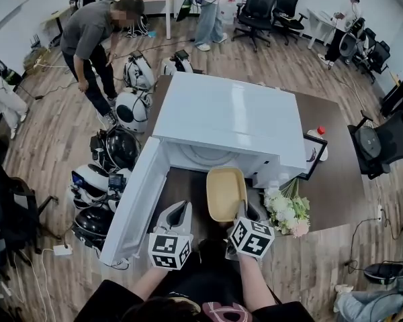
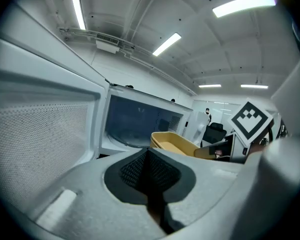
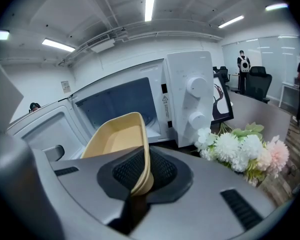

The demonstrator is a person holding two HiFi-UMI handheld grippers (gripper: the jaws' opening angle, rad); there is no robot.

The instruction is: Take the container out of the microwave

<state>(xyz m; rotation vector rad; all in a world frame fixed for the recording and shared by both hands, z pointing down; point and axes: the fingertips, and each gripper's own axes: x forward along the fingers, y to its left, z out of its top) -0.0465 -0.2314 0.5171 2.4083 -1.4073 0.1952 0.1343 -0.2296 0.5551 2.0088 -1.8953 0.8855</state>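
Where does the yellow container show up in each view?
Head view: container at centre, just in front of the open microwave.
Left gripper view: container right of centre, before the microwave cavity.
Right gripper view: container centre-left, its rim pinched between the jaws.
Shared landmark: the white microwave, open in all three.

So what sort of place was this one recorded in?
Probably an office or lab, not a kitchen: the microwave sits on a brown table, with office chairs behind it and round white-and-black machines on the wood floor.
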